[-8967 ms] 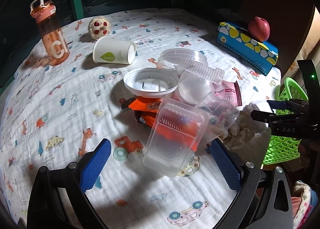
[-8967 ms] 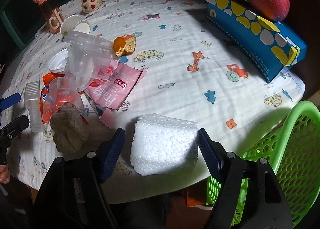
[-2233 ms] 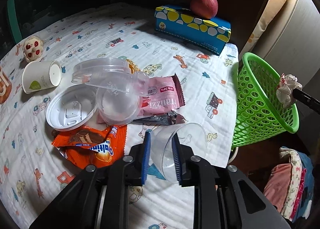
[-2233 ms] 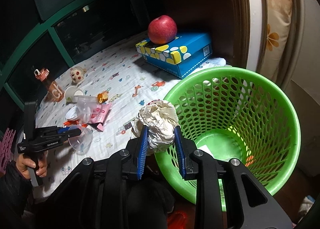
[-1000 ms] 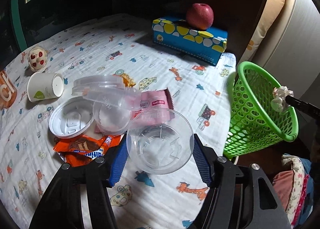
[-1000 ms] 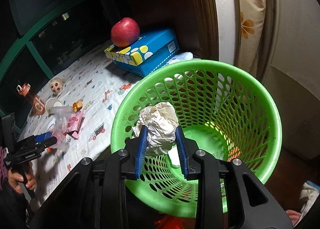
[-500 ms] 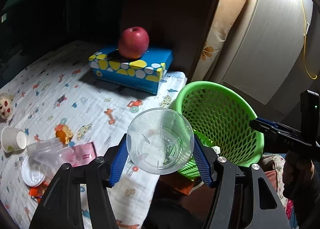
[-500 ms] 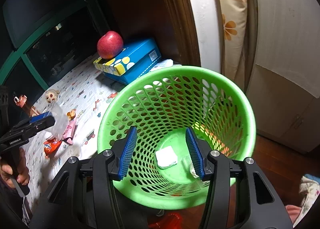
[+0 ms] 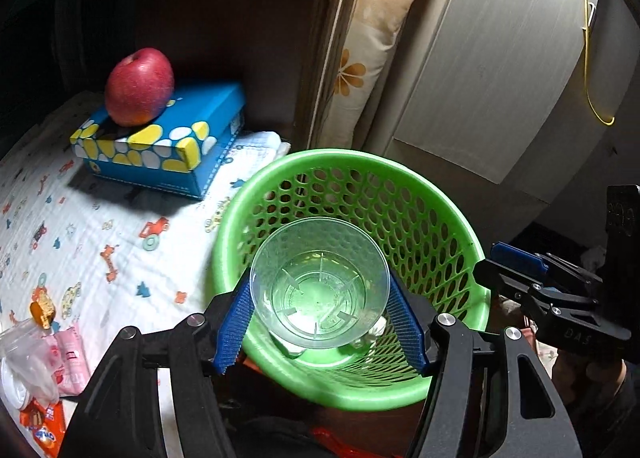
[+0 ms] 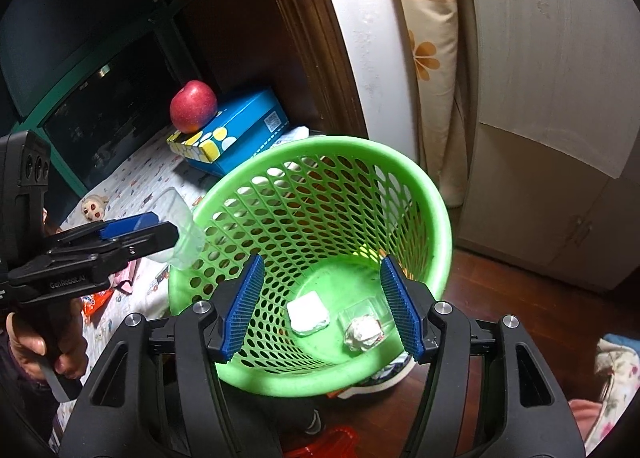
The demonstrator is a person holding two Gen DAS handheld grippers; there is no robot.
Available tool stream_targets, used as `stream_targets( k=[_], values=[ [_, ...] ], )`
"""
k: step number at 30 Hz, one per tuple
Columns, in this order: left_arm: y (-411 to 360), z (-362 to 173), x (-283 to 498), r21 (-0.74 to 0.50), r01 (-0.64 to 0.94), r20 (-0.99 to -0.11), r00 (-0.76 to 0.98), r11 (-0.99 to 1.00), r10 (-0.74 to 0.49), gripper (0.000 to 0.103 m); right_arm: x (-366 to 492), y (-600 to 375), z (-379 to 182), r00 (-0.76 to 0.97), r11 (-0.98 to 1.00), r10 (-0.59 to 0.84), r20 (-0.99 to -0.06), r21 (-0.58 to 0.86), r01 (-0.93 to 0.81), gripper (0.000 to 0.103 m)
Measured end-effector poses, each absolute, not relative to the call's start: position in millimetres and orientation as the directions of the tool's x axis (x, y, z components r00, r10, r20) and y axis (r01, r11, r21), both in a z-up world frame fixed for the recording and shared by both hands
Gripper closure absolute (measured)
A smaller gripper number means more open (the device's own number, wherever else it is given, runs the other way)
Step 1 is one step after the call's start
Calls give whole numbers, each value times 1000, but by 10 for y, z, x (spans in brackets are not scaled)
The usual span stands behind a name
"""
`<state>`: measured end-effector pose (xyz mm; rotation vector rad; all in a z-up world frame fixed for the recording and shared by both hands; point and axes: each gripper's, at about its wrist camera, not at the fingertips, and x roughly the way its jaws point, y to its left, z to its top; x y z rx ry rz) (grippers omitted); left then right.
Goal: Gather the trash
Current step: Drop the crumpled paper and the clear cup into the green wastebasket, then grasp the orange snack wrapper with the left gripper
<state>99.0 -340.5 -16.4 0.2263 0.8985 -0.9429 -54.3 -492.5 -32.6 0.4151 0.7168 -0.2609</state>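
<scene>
Left wrist view shows the left hand-held gripper with its blue pads against both sides of a clear plastic cup, which it holds mouth toward the camera, directly above the opening of the green basket. Its jaws have just been opening slightly, yet the pads touch the cup's wall on either side. Through the cup's clear bottom the basket's floor shows. At the right edge of this view the right hand-held gripper sits just beside the basket's rim.

From the right wrist view, the right hand-held gripper hangs over the same basket with its jaws standing wide and nothing between them; they have just been opening. On the basket floor lie a white foam block and a crumpled paper wad, close together. The left hand-held gripper reaches in from the left, gripped by a person's hand, with the cup at the basket's left rim.

Beyond the basket, the table wears a white cloth printed with small cars and animals. A blue box with yellow and white spots lies near its far corner, and a red apple rests on top. Pink and orange wrappers lie on the cloth at the lower left.
</scene>
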Motion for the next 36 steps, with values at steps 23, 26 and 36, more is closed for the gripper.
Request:
stream_targets(
  k=[23, 26, 36],
  values=[
    [-2087, -194, 1112, -149, 566, -751, 468, 811, -465, 23, -112, -4303, -224, 743, 942, 26, -668, 265, 206, 33],
    [-1762, -236, 1172, -134, 502, -756, 506, 854, -416, 23, -3, -4145, -205, 743, 950, 52, -667, 262, 169, 32],
    [-559, -536, 1488, -197, 134, -808, 538, 971, -239, 23, 295, -3689, -195, 728, 965, 124, -674, 254, 70, 30]
  ],
)
